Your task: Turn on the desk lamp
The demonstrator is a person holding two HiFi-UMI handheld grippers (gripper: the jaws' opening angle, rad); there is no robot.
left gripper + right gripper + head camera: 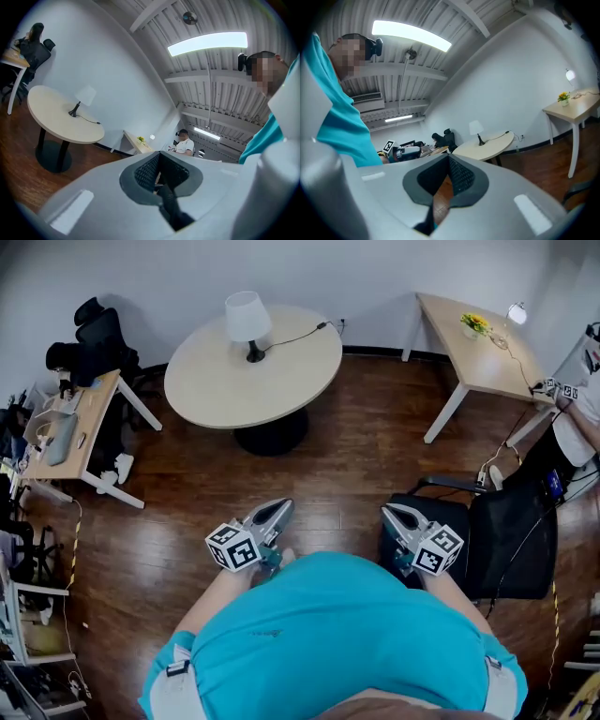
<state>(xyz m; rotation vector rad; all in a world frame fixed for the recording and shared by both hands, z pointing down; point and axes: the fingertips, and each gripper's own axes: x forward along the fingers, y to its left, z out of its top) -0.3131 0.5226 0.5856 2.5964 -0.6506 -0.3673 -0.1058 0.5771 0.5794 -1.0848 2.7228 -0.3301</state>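
1. The head view alone shows both tools at once. The left tool (278, 509) and the right tool (392, 513) are held just ahead of the person's teal shirt (337, 634), above a dark plank floor (187, 540). Both are well apart from the round bench (281, 381). A black chair (511, 540) stands just beside the right tool.
2. In the left gripper view, smooth grey moulded jaws with ribbed black pads meet at their tips. The left tool is clenched with nothing between the jaws.
3. The right gripper view shows the same form. The right tool's jaws are also together at the tips and empty.
4. The desk lamp (247, 322) stands on the far side of the round bench, which has a pale matt top on a dark pedestal. Its long axis is upright, with a white tapered shade above a thin dark stem and a small dark base. A black cord (295, 337) trails from the base toward the wall.
5. Only the left gripper view shows a seated person in a white shirt (184, 144) at the rectangular bench (133, 143), under a ribbed metal ceiling.
6. Only the head view shows yellow flowers (475, 324) from above on that pale-topped, white-legged bench.
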